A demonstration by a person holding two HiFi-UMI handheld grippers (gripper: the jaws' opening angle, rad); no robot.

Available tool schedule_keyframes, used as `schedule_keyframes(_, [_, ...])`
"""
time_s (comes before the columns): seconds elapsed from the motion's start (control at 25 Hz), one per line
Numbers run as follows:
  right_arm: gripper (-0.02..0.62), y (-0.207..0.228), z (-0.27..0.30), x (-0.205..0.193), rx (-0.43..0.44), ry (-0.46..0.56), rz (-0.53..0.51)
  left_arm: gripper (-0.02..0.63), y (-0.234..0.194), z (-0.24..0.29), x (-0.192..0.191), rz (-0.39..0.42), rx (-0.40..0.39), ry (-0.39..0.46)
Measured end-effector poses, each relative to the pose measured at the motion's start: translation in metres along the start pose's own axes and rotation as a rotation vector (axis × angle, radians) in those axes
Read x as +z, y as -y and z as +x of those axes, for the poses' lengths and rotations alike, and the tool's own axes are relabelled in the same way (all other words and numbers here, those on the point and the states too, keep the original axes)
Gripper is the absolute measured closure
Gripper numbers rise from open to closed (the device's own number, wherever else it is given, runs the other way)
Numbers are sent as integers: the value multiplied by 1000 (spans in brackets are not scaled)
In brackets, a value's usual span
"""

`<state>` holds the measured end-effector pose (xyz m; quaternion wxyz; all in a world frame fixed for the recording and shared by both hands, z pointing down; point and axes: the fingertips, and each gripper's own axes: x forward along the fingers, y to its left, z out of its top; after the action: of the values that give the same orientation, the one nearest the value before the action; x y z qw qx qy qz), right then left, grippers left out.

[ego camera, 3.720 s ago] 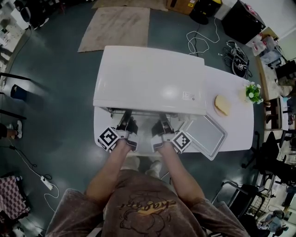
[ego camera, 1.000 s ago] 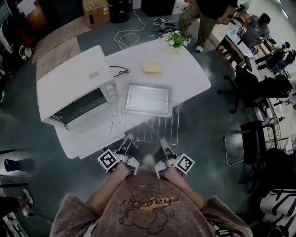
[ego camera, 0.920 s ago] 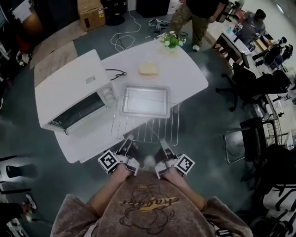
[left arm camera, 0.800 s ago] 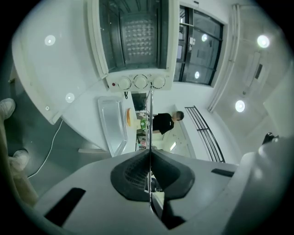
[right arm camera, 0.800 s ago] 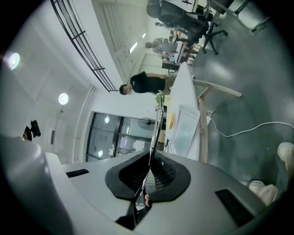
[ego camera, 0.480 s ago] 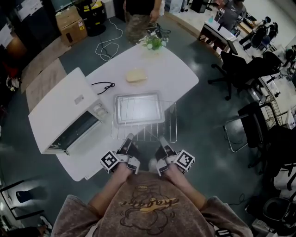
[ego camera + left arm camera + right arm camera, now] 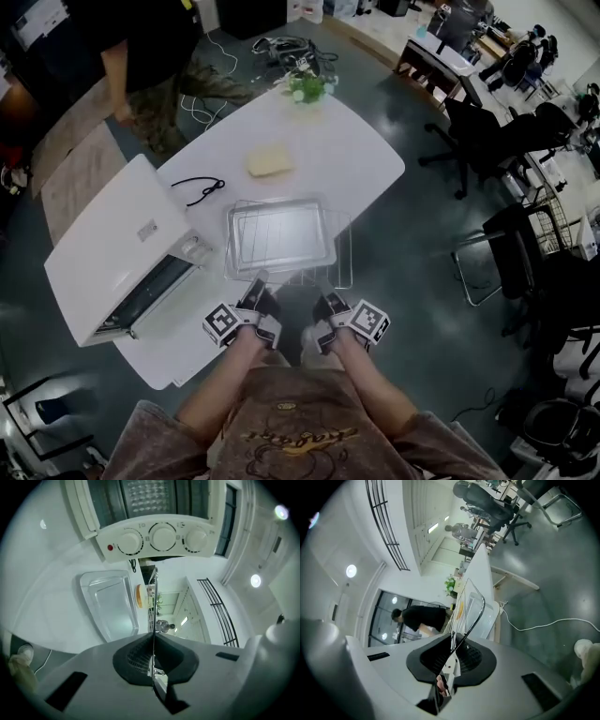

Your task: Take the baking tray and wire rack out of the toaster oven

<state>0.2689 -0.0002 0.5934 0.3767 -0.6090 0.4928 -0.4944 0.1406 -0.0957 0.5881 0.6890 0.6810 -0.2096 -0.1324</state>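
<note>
**Rack out of the oven and coming down over the tray**

The white surface carries everything. The toaster oven stands at its 9 o'clock end, with its dark mouth turned toward the person. Both task things are already out of it.

The wire rack lies across the baking tray, at about 3 o'clock from the oven. Its near and right edges overhang the tray. The tray sits flat on the surface.

The left tongs and right tongs each take the rack's near rim wire at 6 o'clock, one toward each corner. That two-point hold most likely keeps the wide, light grid level and stops it swinging. Setting it on the tray is probably meant to keep both pieces together and clear of the oven.

The left tongs are clamped tight on the wire. The right tongs have just been easing apart a little, but the wire still runs between the pads and appears pinched.

A bread slice lies at 12 o'clock from the tray, with a small potted plant beyond it.

Half a second ago the rack's near half hung off the surface edge, and it now sits further in over the tray. Earlier still, both tongs were at the oven mouth. A bystander now leans in at 11 o'clock.
</note>
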Motion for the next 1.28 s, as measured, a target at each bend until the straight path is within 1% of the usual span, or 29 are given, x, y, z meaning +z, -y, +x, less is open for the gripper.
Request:
schedule_keyframes(0.2, [572, 13, 23, 1, -15, -35, 7, 603, -22, 16, 15, -24, 32, 7])
schedule_keyframes(0.4, [571, 27, 36, -4, 3, -119, 25, 603, -31, 27, 33, -7, 30, 24])
schedule_keyframes(0.52, [571, 31, 39, -5, 15, -136, 43, 603, -35, 31, 36, -5, 37, 25])
schedule_keyframes(0.68, [583, 36, 43, -2, 22, -117, 86, 603, -43, 34, 37, -19, 58, 34])
schedule_keyframes(0.8, [588, 41, 43, 3, 11, -91, 90, 601, -50, 36, 32, -51, 95, 19])
schedule_keyframes(0.88, [589, 43, 43, 4, -1, -66, 98, 597, -49, 37, 29, -73, 102, 4])
schedule_keyframes(0.92, [589, 44, 43, 5, -5, -53, 103, 580, -48, 37, 29, -75, 98, -4])
schedule_keyframes(0.96, [589, 44, 43, 6, -6, -40, 108, 525, -46, 37, 28, -72, 91, -11])
schedule_keyframes(1.0, [590, 44, 42, 7, -7, -28, 112, 484, -44, 37, 27, -73, 85, -19])
schedule_keyframes(1.08, [589, 45, 42, 9, -12, -8, 118, 468, -41, 34, 21, -87, 83, -34])
schedule_keyframes(1.2, [590, 44, 45, 10, -3, -3, 128, 466, -45, 29, 10, -92, 117, -69])
schedule_keyframes(1.28, [589, 42, 48, 9, 6, -11, 131, 495, -52, 26, 3, -81, 146, -92])
